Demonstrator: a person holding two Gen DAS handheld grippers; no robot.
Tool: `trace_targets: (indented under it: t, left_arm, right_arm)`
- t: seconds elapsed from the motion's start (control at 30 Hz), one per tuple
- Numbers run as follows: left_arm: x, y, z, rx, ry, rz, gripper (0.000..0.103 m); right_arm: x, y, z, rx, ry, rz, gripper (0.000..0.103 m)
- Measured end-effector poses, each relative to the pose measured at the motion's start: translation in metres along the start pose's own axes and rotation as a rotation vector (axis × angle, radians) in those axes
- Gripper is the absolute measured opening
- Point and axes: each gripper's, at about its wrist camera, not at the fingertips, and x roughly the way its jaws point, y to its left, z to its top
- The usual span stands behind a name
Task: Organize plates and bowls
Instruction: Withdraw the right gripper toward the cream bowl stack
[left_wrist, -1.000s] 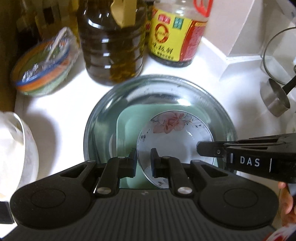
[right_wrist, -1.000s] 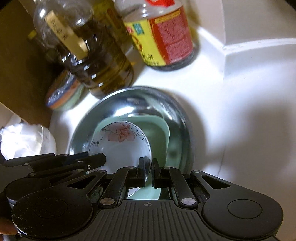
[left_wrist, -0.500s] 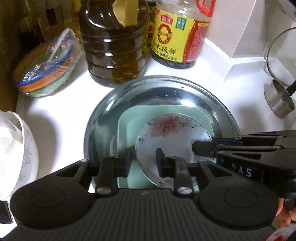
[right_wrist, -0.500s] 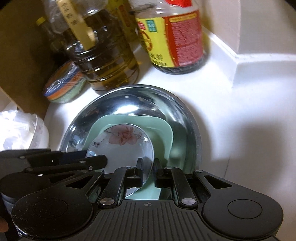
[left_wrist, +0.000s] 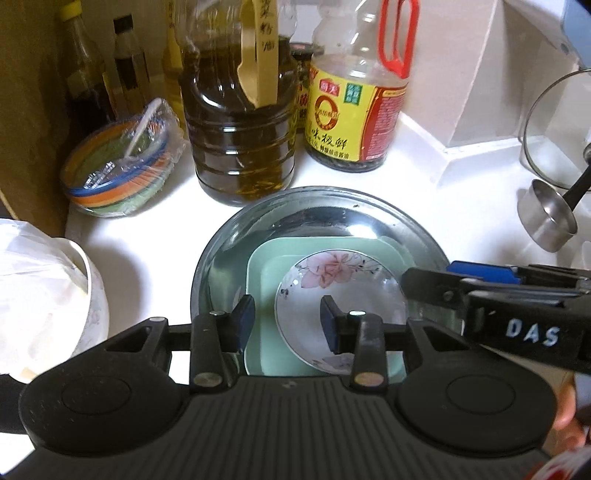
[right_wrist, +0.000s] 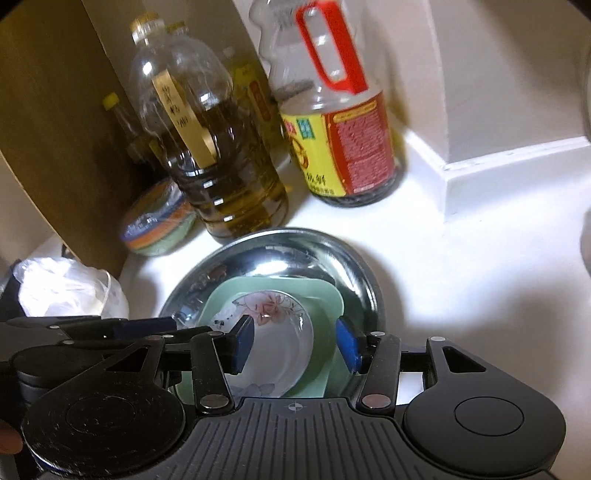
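Note:
A small white bowl with a pink flower (left_wrist: 343, 288) sits in a pale green square plate (left_wrist: 266, 295), which lies in a large steel basin (left_wrist: 321, 201) on the white counter. My left gripper (left_wrist: 288, 323) is open, its fingers on either side of the bowl's near left rim, a little above it. My right gripper (right_wrist: 297, 341) is open above the bowl (right_wrist: 277, 325) and green plate (right_wrist: 325, 295), inside the basin (right_wrist: 295, 251). The right gripper also reaches in from the right in the left wrist view (left_wrist: 480, 291).
Behind the basin stand a big oil bottle (left_wrist: 240, 147) and a soy sauce bottle (left_wrist: 351, 110). A wrapped striped bowl (left_wrist: 118, 173) is at the back left, a white bowl with a bag (left_wrist: 48, 302) at the left, a steel measuring cup (left_wrist: 546, 218) and glass lid at the right.
Both grippers have opened and let go of the flowered bowl's rim. Both have drawn back and up, so the bowl now rests in the green plate.

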Motion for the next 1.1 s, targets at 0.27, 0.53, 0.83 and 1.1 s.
trace_targets:
  t: [0.27, 0.53, 0.83, 1.1]
  left_arm:
    - [-0.038, -0.018, -0.01, 0.056, -0.084, -0.016, 0.039]
    - [-0.062, -0.046, -0.014, 0.163, -0.112, -0.118, 0.041]
    - [-0.07, -0.076, -0.02, 0.329, -0.1, -0.259, 0.043]
    - [-0.071, -0.091, -0.038, 0.448, -0.066, -0.356, 0.043]
  right_arm:
    - [-0.055, -0.009, -0.019, 0.024, -0.083, -0.017, 0.05]
    - [-0.107, -0.024, -0.044, 0.113, -0.138, -0.081, 0.05]
    - [-0.158, -0.026, -0.076, 0.218, -0.184, -0.226, 0.05]
    - [-0.188, -0.008, -0.113, 0.324, -0.188, -0.341, 0.05]
